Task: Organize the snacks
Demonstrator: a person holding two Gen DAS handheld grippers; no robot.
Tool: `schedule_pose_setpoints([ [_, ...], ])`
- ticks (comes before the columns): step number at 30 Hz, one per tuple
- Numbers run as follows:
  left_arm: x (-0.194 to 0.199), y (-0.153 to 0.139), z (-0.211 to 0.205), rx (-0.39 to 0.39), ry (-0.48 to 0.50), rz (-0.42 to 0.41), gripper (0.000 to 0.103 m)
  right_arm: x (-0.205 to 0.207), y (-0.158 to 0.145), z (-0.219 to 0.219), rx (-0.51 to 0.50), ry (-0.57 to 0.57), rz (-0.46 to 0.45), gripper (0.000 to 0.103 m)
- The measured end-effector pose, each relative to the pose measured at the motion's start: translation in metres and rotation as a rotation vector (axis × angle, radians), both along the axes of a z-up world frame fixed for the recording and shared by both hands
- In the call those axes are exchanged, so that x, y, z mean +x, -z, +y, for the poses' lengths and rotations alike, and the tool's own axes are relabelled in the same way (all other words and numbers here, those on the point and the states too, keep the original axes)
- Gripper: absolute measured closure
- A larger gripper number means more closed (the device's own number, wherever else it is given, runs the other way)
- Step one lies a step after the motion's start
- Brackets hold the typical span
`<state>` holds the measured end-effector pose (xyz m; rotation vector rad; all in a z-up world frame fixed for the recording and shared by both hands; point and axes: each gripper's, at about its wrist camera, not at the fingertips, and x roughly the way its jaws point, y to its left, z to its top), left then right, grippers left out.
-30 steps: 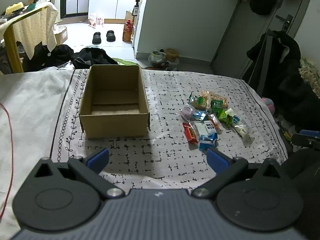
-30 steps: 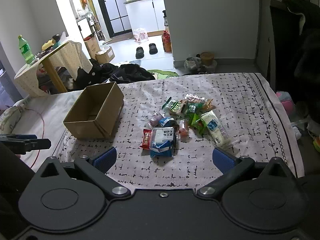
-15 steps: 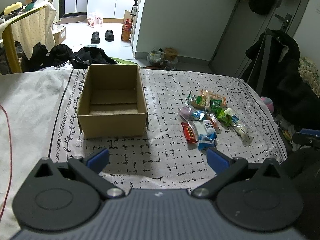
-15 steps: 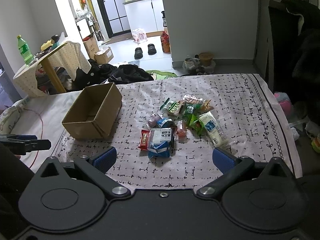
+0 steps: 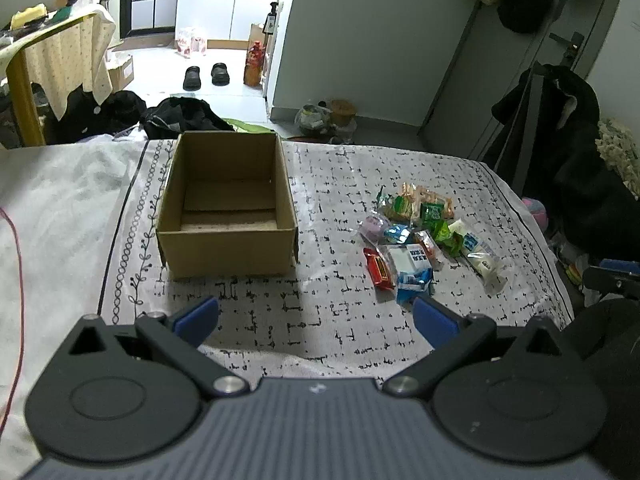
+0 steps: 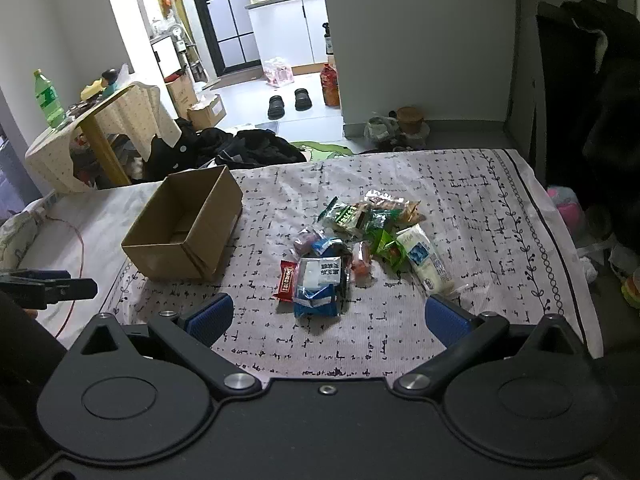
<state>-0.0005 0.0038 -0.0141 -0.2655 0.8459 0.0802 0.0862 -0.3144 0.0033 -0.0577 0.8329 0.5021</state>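
An empty open cardboard box (image 5: 228,208) (image 6: 188,226) stands on a patterned cloth (image 5: 320,312). To its right lies a pile of several wrapped snacks (image 5: 420,232) (image 6: 352,240), with a blue-and-white pack (image 6: 318,284) and a red bar (image 6: 287,280) nearest me and a long white pack (image 6: 426,262) on the right. My left gripper (image 5: 316,316) is open and empty, above the cloth's near edge in front of the box. My right gripper (image 6: 328,318) is open and empty, just short of the blue-and-white pack.
The cloth covers a bed-like surface with a white sheet (image 5: 48,208) and a red cable (image 5: 16,264) at the left. Beyond lie dark clothes (image 6: 256,148), shoes (image 6: 290,102) and a draped table (image 6: 100,120). A dark coat (image 5: 560,120) hangs at the right.
Both grippers have edged forward toward the cloth; the right one has come closer to the snack pile. Both stay open. Box and snacks have not moved.
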Motion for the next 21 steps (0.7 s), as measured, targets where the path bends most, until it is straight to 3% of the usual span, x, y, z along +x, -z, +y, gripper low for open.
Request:
schedule_pose_setpoints([
  [21, 0.033, 0.011, 0.021, 0.058, 0.026, 0.012, 0.000, 0.025, 0.021, 0.002, -0.019, 0.042, 0.013, 0.000],
])
